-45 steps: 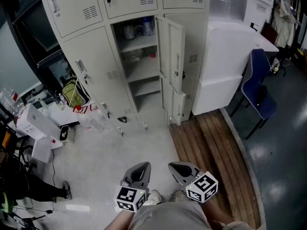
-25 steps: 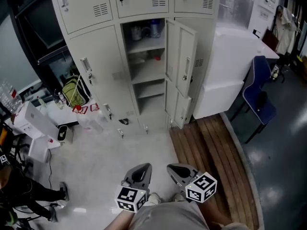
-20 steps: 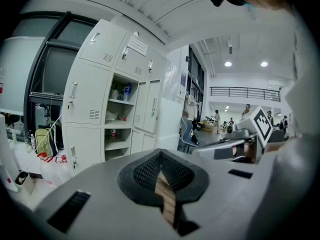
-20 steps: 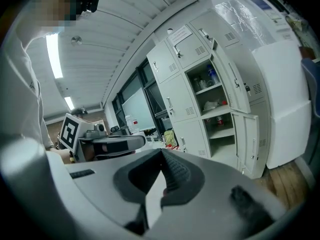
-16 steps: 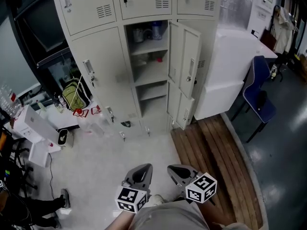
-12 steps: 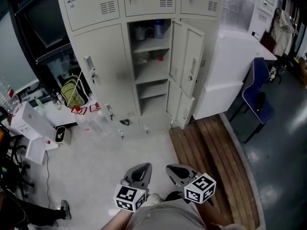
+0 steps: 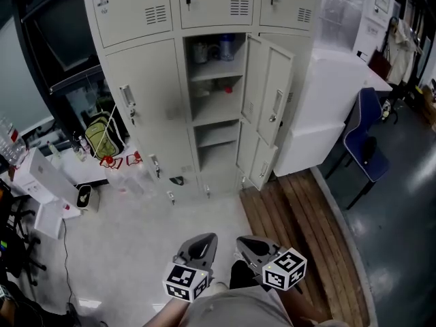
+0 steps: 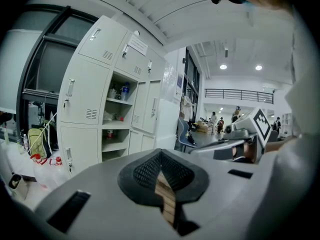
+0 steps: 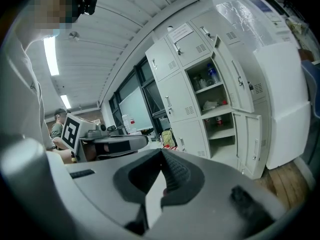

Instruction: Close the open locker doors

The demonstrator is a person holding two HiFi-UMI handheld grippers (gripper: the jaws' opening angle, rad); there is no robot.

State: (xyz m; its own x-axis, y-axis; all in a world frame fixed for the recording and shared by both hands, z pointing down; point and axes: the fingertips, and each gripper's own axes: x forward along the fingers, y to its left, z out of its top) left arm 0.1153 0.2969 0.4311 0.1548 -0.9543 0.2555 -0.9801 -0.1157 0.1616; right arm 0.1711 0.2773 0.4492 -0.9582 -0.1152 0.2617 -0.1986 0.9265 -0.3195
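A bank of beige lockers (image 7: 146, 94) stands ahead. In its middle column two doors hang open to the right: an upper door (image 7: 276, 90) and a shorter lower door (image 7: 264, 163). They bare shelves (image 7: 212, 70) with bottles and small items. My left gripper (image 7: 197, 245) and right gripper (image 7: 251, 245) sit low against the person's body, side by side, far from the lockers. Both are shut and hold nothing. The left gripper view shows the open compartment (image 8: 117, 116) far beyond the shut left gripper (image 8: 160, 156). In the right gripper view the open doors (image 9: 235, 81) lie past the shut right gripper (image 9: 162, 156).
A white cabinet (image 7: 327, 107) stands right of the lockers, with a blue chair (image 7: 368, 142) beyond it. Wooden slats (image 7: 300, 223) cover the floor at the right. A yellow-green bag (image 7: 102, 138) and white boxes (image 7: 44, 182) lie left. People (image 8: 215, 121) stand far off.
The lockers have slid right and slightly down in the head view. Both grippers stay in the same spot, shut. A dark shoe now shows between them.
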